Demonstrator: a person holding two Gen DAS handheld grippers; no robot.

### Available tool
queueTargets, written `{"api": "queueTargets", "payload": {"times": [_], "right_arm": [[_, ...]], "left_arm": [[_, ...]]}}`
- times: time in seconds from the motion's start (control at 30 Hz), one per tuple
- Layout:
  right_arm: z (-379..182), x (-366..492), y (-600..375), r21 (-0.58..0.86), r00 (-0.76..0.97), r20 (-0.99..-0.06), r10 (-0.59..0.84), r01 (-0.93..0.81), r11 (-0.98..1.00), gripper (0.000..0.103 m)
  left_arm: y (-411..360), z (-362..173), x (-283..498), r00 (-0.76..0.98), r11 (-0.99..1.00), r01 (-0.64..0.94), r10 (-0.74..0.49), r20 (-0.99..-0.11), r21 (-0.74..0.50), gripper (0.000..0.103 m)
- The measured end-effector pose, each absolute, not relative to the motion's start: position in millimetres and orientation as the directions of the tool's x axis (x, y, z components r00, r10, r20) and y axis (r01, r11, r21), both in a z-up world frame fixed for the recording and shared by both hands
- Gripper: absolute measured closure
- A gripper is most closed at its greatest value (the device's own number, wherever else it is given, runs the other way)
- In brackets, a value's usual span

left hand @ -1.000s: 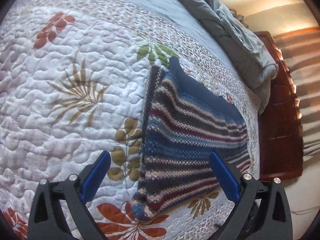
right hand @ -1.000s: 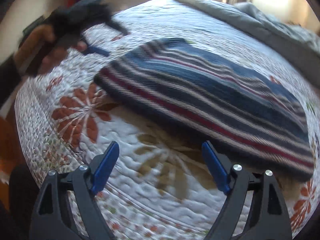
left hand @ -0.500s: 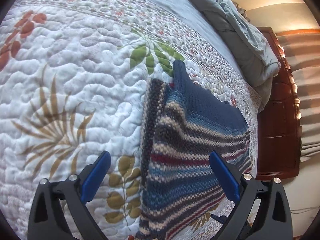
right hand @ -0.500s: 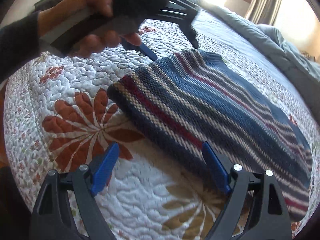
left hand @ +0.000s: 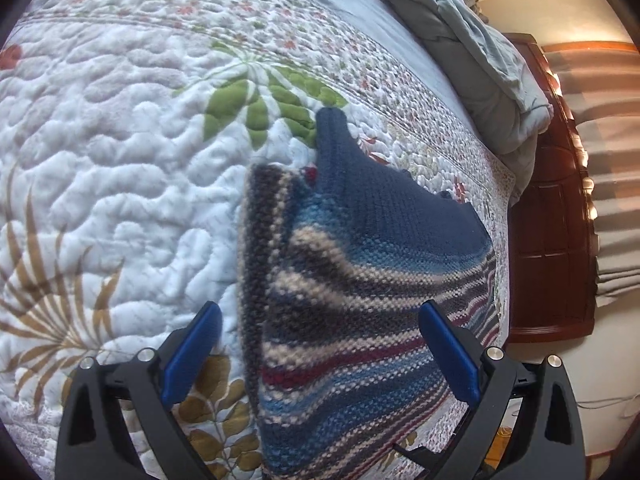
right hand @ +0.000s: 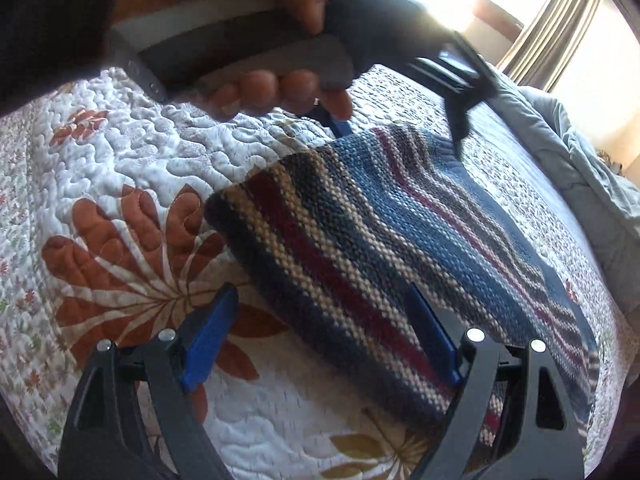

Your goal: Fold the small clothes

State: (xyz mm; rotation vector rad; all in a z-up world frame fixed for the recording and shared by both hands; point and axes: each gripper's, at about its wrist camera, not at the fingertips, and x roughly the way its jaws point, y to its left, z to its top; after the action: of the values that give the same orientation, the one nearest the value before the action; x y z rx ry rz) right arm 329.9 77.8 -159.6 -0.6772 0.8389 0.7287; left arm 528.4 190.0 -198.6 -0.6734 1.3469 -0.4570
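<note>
A small knitted sweater (left hand: 360,288) with blue, cream, dark and red stripes lies flat on the quilted bed; it also shows in the right wrist view (right hand: 400,240). My left gripper (left hand: 320,320) is open and hovers over the sweater's left edge, one blue pad (left hand: 192,352) over the quilt, the other over the knit. My right gripper (right hand: 320,308) is open over the sweater's near striped edge, holding nothing. The hand-held left gripper (right hand: 456,92) appears in the right wrist view above the sweater's far edge.
The white quilt (left hand: 120,160) with leaf and flower prints covers the bed. A grey duvet (left hand: 480,52) is bunched at the far side. A dark wooden bed frame (left hand: 548,240) runs along the right edge.
Both grippers have moved closer to the sweater, which now fills more of each view. The left gripper has come over its left edge. Both stay open.
</note>
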Motion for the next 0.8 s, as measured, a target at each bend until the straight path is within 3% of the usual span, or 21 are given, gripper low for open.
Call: {"api": "queueTargets", "payload": {"times": [0.57, 0.63, 0.8], "right_arm": [[-185, 333, 107, -0.478, 0.644, -0.733, 0.220, -0.717, 0.507, 0.019], [-183, 340, 108, -0.483, 0.660, -0.720, 0.215, -0.699, 0.528, 0.019], [-187, 353, 112, -0.497, 0.674, -0.709, 0.206, -0.685, 0.533, 0.023]], "left_arm": [[178, -208, 545, 0.159, 0.691, -0.070, -0.704, -0.692, -0.719, 0.005], [174, -203, 546, 0.178, 0.700, -0.034, -0.699, -0.693, -0.714, 0.009], [179, -207, 550, 0.177, 0.708, -0.049, -0.688, -0.704, -0.704, 0.043]]}}
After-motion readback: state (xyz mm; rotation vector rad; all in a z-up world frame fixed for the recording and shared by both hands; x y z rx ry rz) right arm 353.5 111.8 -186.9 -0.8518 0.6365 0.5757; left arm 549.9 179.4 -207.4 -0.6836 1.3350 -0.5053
